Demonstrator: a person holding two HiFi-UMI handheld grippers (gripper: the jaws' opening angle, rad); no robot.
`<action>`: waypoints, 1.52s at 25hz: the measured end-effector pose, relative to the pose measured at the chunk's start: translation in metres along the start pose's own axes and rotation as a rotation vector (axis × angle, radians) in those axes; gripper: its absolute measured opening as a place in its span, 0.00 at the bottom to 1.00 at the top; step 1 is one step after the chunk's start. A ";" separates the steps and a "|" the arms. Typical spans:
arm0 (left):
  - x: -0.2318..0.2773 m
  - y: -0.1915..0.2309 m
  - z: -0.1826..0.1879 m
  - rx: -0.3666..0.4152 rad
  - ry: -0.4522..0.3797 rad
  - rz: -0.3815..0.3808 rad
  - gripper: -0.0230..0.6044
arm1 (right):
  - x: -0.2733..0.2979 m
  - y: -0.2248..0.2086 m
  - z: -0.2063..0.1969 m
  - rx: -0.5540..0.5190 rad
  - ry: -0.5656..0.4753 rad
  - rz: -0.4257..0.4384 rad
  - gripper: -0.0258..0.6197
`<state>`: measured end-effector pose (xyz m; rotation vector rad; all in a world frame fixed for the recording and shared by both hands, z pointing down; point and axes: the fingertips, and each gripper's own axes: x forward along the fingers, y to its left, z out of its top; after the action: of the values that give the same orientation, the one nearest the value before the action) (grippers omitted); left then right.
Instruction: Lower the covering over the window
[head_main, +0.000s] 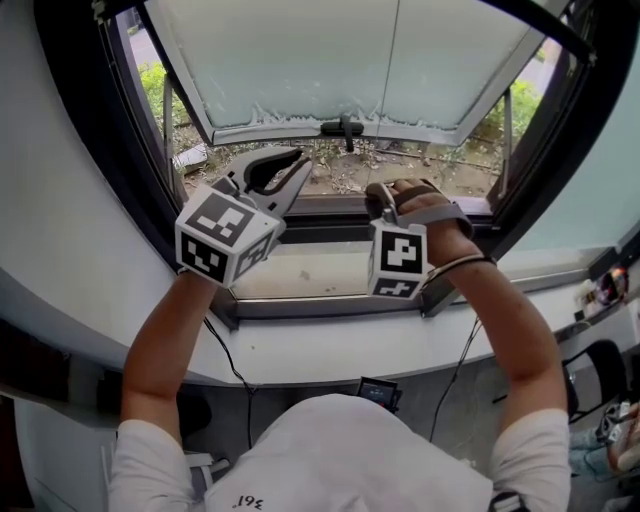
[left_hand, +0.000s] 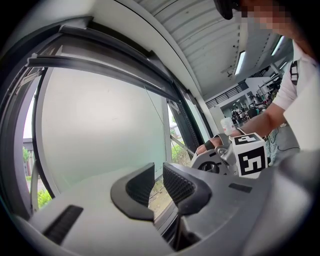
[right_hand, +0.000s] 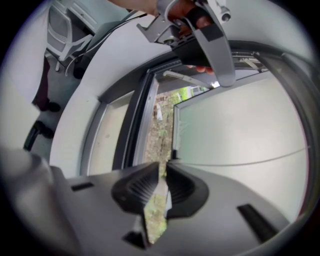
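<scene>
Pale covering (head_main: 330, 60) hangs partway down the window (head_main: 150, 180), bottom edge running left to right (ground (head_main: 400, 165) visible beneath). Both left gripper (left_hand: 159, 171) and right gripper (right_hand: 162, 172) slightly spread, empty.

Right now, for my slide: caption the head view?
Left tool and right tool poised beneath the open frosted window, its handle untouched.

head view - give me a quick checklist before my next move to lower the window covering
1. Left claw empty, jaws slightly apart: ok.
2. Right claw empty, jaws slightly apart: ok.
3. Thin cord gripped: not ok, neither claw touches it.
4. Black handle on the pale panel reachable: probably ok, it sits just ahead of both claws.
5. Window covered: not ok, ground shows below the panel.
6. Whether the cord works the covering: cannot tell.
</scene>
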<state>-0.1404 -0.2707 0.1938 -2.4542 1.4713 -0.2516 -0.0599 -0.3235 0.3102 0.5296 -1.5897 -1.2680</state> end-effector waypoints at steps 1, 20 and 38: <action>0.000 0.000 -0.001 0.000 0.002 -0.001 0.11 | 0.000 0.002 0.000 0.000 0.000 0.002 0.12; 0.000 0.003 -0.001 0.057 0.005 0.013 0.11 | 0.022 0.050 -0.001 -0.038 0.056 0.091 0.12; -0.006 0.013 0.000 0.096 -0.001 0.043 0.16 | 0.047 0.100 -0.004 -0.022 0.097 0.194 0.12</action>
<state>-0.1542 -0.2708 0.1901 -2.3446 1.4739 -0.3055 -0.0519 -0.3273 0.4206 0.4063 -1.5054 -1.0972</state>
